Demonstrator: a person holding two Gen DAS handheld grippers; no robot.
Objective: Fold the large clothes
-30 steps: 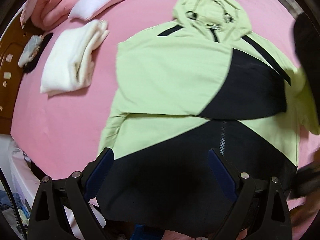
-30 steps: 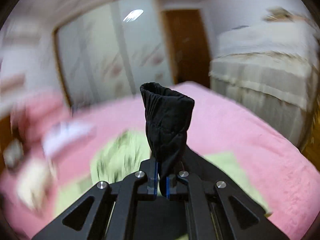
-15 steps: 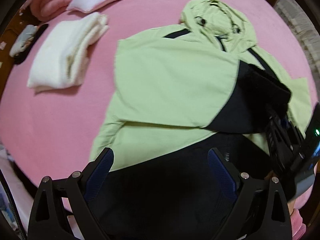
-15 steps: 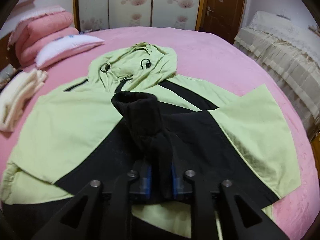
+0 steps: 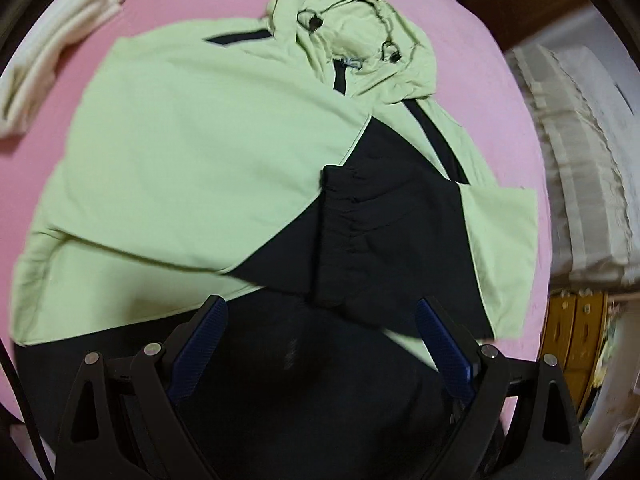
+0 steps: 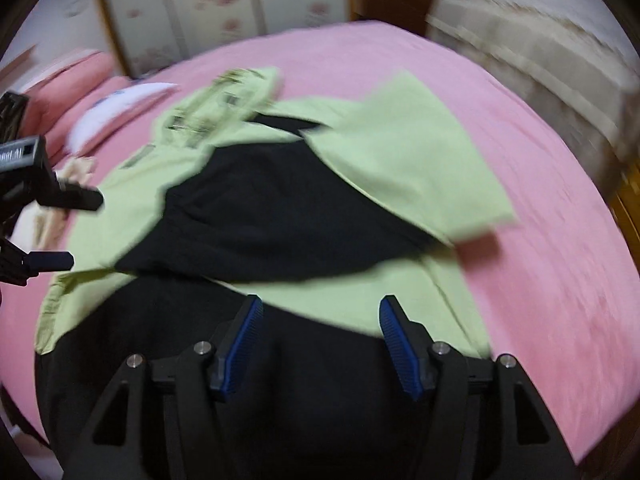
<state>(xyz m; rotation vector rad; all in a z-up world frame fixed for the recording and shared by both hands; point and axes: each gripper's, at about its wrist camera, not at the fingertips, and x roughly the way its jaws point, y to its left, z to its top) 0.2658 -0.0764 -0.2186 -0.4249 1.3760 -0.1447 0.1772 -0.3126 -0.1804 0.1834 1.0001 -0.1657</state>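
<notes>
Pink bedding [image 5: 208, 12] fills both views, and the jacket [image 5: 192, 168] lies flat on it, mid-frame in each. Its long axis runs from the black hem at the bottom edge of the left wrist view up to the hood [image 5: 352, 36] at upper centre, so the hood points away from the cameras. Both sleeves are folded in over the chest: a green one from the left, and a black cuff [image 5: 340, 216] lying across the middle. A green panel [image 6: 412, 160] of the jacket sticks out toward the right of the right wrist view.

Bare pink shows all round the jacket: a wide strip at the right in the right wrist view, and a narrower band at upper left in the left wrist view, bounded by a folded cream towel [image 5: 48, 52].

Left gripper [image 5: 320, 344] hovers over the black hem, jaws wide apart and holding nothing. Right gripper [image 6: 320, 340] likewise, jaws apart over the hem. Pillows [image 6: 116, 108] sit at far left; the bed's right edge meets a pale draped cover [image 5: 580, 168].
</notes>
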